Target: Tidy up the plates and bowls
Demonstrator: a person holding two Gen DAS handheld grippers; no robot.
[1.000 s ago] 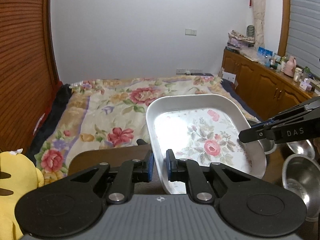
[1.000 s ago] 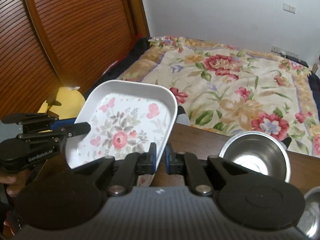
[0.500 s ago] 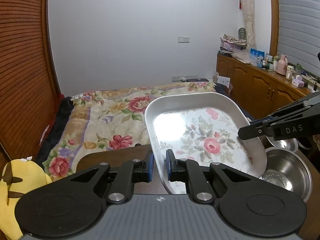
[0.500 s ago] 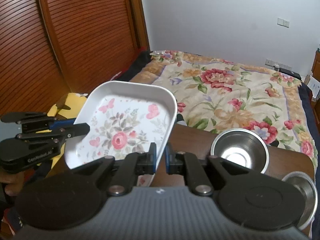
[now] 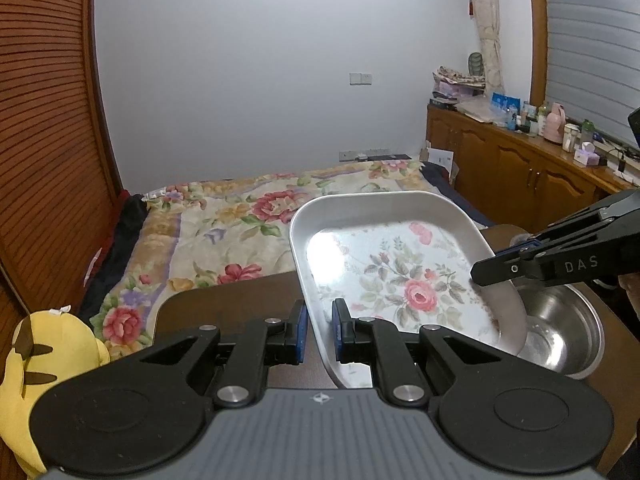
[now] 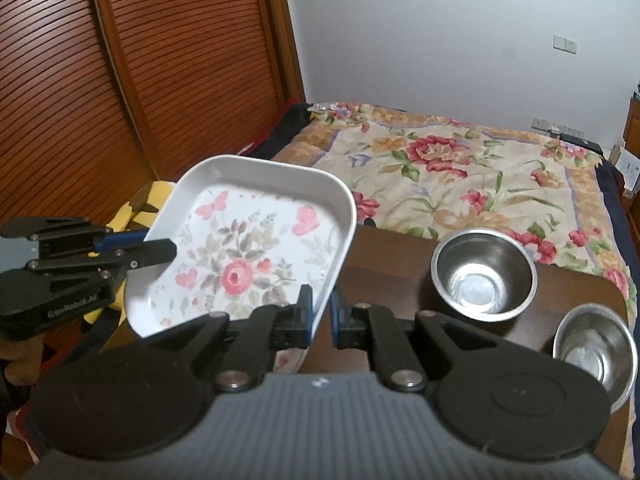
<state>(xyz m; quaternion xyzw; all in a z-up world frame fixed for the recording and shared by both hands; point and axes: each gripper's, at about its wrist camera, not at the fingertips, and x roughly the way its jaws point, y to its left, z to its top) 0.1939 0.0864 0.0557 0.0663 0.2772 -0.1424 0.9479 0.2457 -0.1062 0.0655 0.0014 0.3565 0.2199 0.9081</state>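
Dark wood desk (image 6: pixel 384 256) beside a floral bed (image 6: pixel 480 168) bears two steel bowls (image 6: pixel 484 278). Left tongs (image 5: pixel 320 330) and right tongs (image 6: pixel 322 320) each clamp the flowered tray (image 6: pixel 256 248) aloft.

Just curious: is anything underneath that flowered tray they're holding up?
Under the flowered tray lies the brown table, and a steel bowl shows past its right edge. The tray covers whatever sits directly beneath.

We count one floral tray (image 6: pixel 256 248), two steel bowls (image 6: pixel 484 276) (image 6: pixel 596 348), one desk (image 6: pixel 392 264), one bed (image 6: pixel 460 172), one yellow plush toy (image 5: pixel 44 344), and two grippers (image 5: pixel 319 330) (image 6: pixel 320 320).
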